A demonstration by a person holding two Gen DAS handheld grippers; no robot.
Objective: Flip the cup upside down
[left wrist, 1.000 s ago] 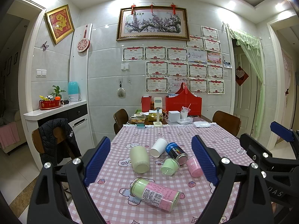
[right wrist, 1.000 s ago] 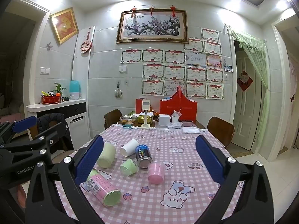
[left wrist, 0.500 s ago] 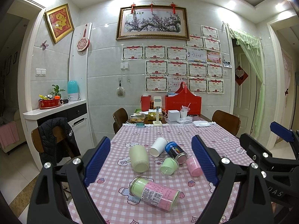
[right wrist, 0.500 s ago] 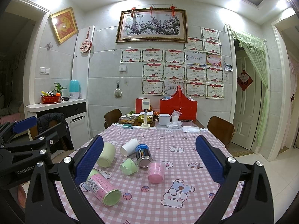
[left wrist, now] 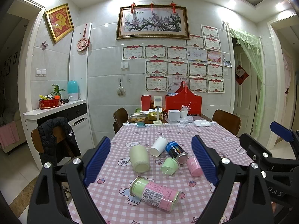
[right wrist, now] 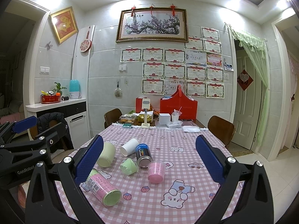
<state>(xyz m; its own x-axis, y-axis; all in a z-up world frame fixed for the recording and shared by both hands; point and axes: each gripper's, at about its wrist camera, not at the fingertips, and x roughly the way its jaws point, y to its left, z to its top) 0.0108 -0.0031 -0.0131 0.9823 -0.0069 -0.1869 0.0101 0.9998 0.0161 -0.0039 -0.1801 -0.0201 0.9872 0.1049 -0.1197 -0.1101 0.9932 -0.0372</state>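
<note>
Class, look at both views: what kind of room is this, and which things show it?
Most likely a home dining room: a table under a pink checked tablecloth, brown wooden chairs around it, and framed award certificates on the tiled wall.

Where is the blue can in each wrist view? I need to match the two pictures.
Left wrist view: blue can lies right of centre, between the white paper cup and the small pink cup.
Right wrist view: blue can lies near centre, right of the white paper cup, behind the small pink cup.
Shared landmark: the red box at the table's far end.
</note>
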